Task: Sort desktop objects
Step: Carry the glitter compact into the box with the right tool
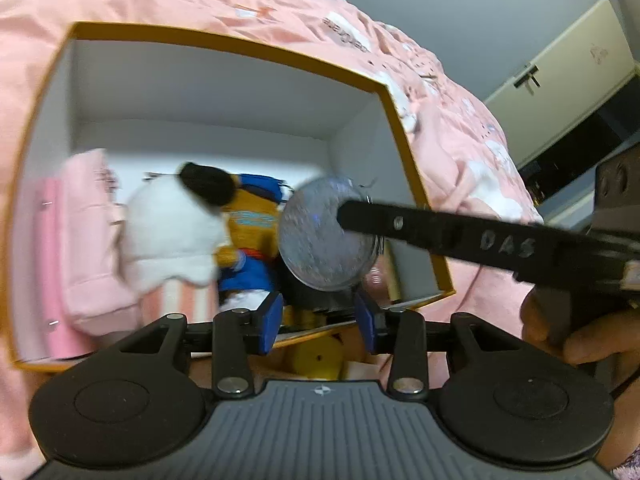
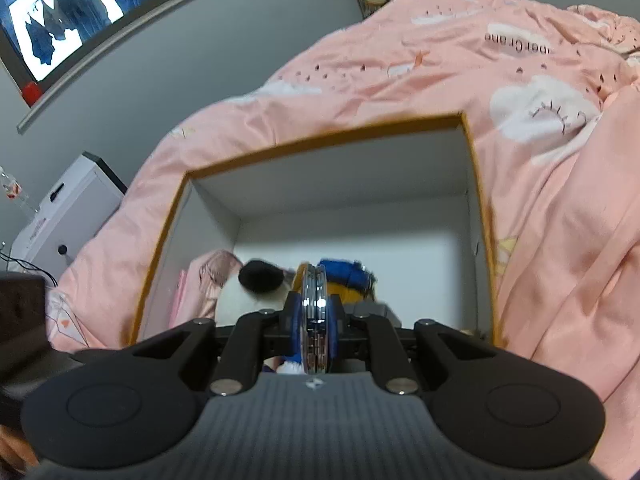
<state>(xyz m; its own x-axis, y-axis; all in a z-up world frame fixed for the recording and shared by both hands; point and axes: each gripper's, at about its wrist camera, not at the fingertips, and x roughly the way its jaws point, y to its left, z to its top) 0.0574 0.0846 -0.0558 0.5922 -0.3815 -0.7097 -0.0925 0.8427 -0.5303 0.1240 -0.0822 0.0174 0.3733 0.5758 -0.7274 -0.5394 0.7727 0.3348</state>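
Note:
An orange-rimmed box (image 1: 224, 40) (image 2: 320, 136) with white walls lies on the bed. Inside it are a pink pouch (image 1: 88, 240) (image 2: 208, 280), a black-and-white panda plush (image 1: 172, 232) (image 2: 256, 280) and a blue-and-orange plush (image 1: 252, 224) (image 2: 344, 280). My right gripper (image 2: 316, 312) (image 1: 348, 220) is shut on a round silver disc (image 2: 315, 300) (image 1: 320, 248), held on edge above the plush toys inside the box. My left gripper (image 1: 318, 320) stands open at the box's near rim, with nothing pressed between its blue pads (image 1: 268, 320).
Pink patterned bedding (image 1: 460, 152) (image 2: 560, 200) surrounds the box. A yellow object (image 1: 316, 356) lies just outside the near rim. A hand (image 1: 560, 332) holds the right tool. A white cabinet (image 1: 560, 80) and a white appliance (image 2: 68, 208) stand beyond the bed.

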